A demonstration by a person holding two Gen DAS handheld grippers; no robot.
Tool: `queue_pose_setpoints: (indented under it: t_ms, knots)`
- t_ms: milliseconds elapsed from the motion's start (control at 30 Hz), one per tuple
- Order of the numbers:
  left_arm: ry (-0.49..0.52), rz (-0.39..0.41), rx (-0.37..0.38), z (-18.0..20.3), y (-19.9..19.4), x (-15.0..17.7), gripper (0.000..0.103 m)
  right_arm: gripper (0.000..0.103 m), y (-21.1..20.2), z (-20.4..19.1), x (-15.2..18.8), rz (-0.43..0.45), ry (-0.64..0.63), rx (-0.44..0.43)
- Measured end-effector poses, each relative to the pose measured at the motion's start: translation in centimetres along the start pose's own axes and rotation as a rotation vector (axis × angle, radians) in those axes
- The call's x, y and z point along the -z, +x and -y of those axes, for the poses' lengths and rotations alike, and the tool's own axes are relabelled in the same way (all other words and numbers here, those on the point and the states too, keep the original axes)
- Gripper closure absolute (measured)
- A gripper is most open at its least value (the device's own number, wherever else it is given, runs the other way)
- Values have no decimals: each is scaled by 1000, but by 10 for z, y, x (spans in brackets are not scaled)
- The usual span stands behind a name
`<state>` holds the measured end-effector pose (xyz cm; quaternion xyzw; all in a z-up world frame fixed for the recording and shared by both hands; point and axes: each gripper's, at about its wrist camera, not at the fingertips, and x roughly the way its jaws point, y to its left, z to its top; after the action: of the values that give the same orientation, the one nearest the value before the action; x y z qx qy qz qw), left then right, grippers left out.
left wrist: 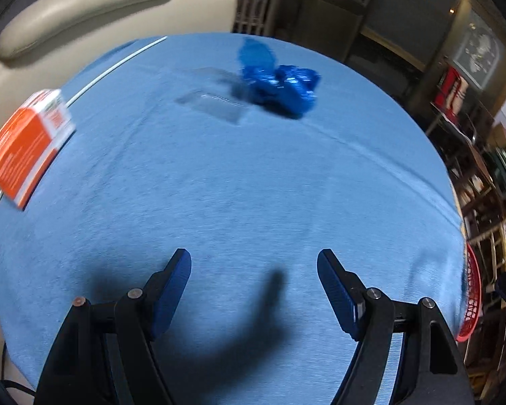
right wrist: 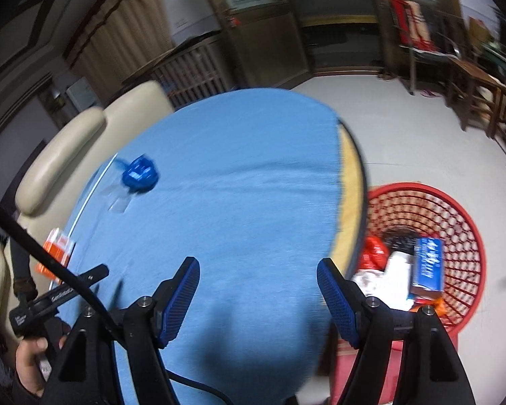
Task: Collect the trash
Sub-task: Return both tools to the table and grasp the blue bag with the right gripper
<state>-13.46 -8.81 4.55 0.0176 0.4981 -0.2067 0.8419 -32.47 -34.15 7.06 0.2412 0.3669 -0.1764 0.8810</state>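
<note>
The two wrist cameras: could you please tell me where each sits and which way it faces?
Left wrist: on the left gripper, low over the blue tablecloth, facing the blue plastic wrapper and orange box; jaws open.
Right wrist: on the right gripper, higher, facing table and red basket; jaws open.
Shared: tablecloth, wrapper, box, basket.

Your two fisheye views bowed the table (left wrist: 253, 185) into a dome and darkened at the corners. Overhead indoor light lit the blue cloth (right wrist: 239, 182) evenly, while the room behind stayed dim. Motion blur smeared the blue wrapper (left wrist: 280, 84) and the box (left wrist: 27, 148). Dark, soft-edged shadows fell beneath your grippers.
</note>
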Motion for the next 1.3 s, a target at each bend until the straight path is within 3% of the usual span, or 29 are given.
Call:
queue_pose_setpoints:
  t_ms: [333,667,867,1033,1300]
  knots:
    - [-42,12,-82,-32,4,0,25,28,42,-67,-9,-59,-140,-47]
    - [-53,20,-133,-53,14,-1,25,28,98,-130,-58,-47,-230,-121]
    - [-23,28,-157,-53,21,1,25,28,151,-167,-113,-38,-213,-182]
    - [2,33,-175,-50,22,2,25,28,217,-190,-148,-94,-168,-174]
    - [5,22,-173,-52,26,-5,25,28,278,-211,-162,-195,-125,-185]
